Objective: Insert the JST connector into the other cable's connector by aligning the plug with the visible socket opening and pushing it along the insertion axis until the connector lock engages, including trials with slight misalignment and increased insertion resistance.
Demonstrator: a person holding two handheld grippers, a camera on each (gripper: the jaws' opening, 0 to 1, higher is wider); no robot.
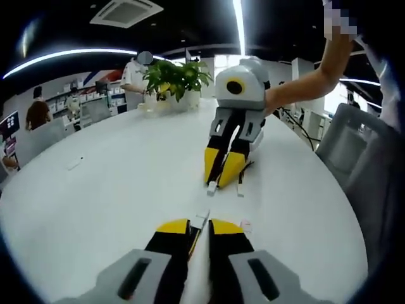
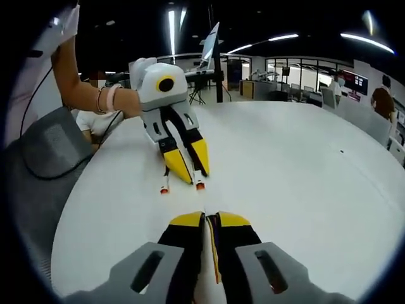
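In the left gripper view my left gripper [image 1: 207, 225] is shut on a cable, and its white JST connector [image 1: 201, 220] pokes out between the yellow tips. A second small end [image 1: 245, 225] lies just to the right. Ahead on the white table [image 1: 114, 190], my right gripper [image 1: 223, 176] points down, shut on the other cable, whose white ends [image 1: 212, 188] rest on the tabletop. In the right gripper view my right gripper [image 2: 211, 218] is shut on thin wires [image 2: 213, 244]. Opposite it, my left gripper [image 2: 190, 172] is tip-down with two red-marked ends [image 2: 164, 189] beside it. The two grippers are well apart.
A potted plant [image 1: 177, 79] stands at the table's far edge. Grey chairs [image 1: 354, 145] [image 2: 38, 158] sit close to the table rim. A person's forearm [image 1: 304, 85] holds the right gripper. People and desks fill the office background.
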